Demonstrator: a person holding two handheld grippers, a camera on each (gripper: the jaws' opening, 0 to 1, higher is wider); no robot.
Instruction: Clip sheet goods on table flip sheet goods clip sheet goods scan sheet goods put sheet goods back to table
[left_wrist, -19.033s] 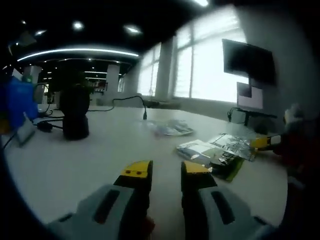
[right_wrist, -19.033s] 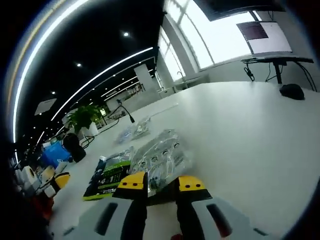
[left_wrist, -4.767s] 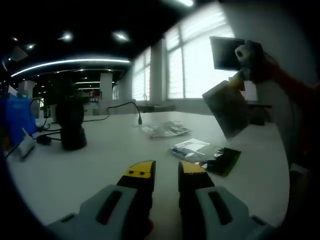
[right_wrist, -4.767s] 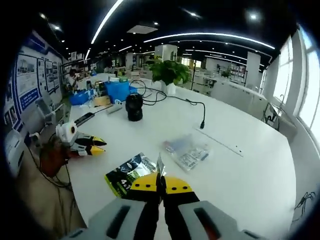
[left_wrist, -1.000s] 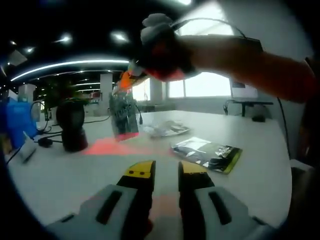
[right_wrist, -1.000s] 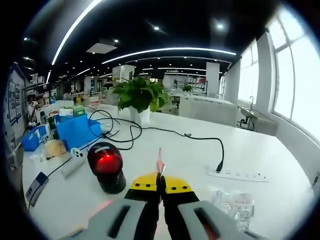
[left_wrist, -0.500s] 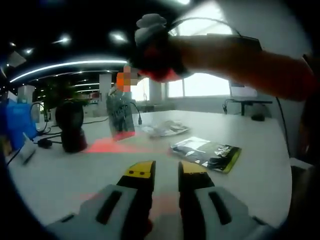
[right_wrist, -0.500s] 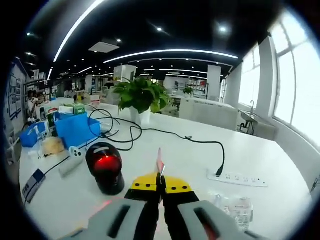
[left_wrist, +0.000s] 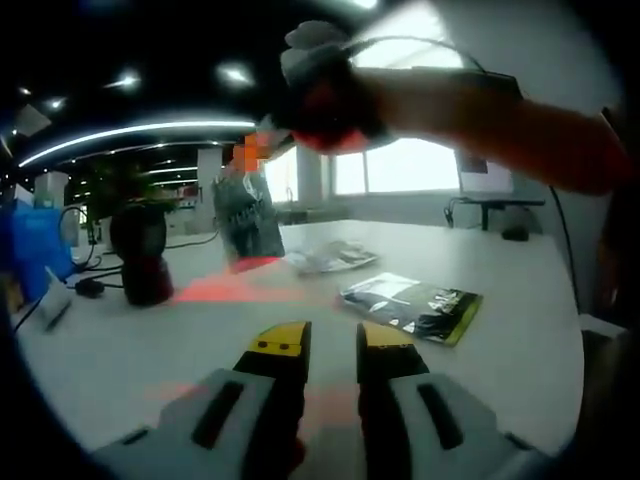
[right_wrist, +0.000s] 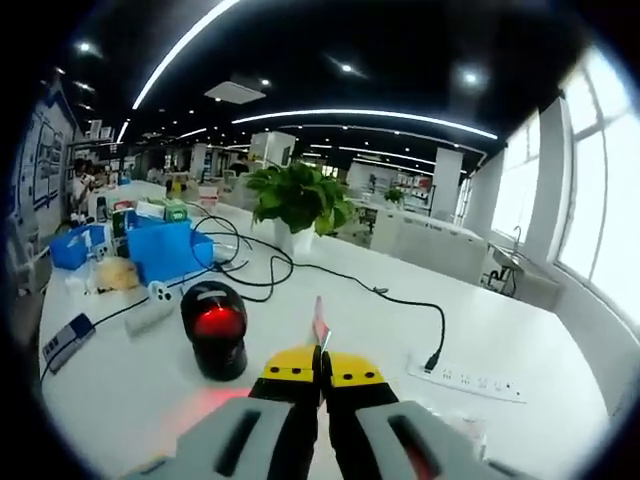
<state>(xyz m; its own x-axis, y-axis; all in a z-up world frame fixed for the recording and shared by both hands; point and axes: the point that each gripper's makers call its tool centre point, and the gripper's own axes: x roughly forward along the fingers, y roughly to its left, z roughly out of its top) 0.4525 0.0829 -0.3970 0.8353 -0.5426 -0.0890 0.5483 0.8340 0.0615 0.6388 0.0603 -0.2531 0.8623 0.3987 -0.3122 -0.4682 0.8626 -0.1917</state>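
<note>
In the right gripper view, the right gripper (right_wrist: 321, 375) sits nearest, its yellow-tipped jaws clenched on the thin flat sheet packet (right_wrist: 319, 325), which shows edge-on as a narrow sliver rising from between the tips. Just beyond it stands the black dome-shaped barcode scanner (right_wrist: 216, 329) with its red window lit, throwing a red glow onto the white table (right_wrist: 520, 420) in front of its base. The step in hand looks to be the scan, so the printed face of the packet should be squared to that red window and held steady in the beam, not too close and not tilted, with the jaws kept off the code. In the left gripper view, the left gripper (left_wrist: 329, 350) rests low over the table with a clear gap between its jaws, holding nothing. Past it lies a dark green-edged flat packet (left_wrist: 412, 304) on the table, and farther off a clear plastic packet (left_wrist: 328, 257). Higher up, the held packet (left_wrist: 246, 218) hangs from the other gripper above the red patch, with the scanner (left_wrist: 141, 251) to one side. In the distance of the right gripper view are a blue plastic bin (right_wrist: 167, 251), a leafy green potted plant (right_wrist: 300, 203) and a white power strip (right_wrist: 468, 380).
</note>
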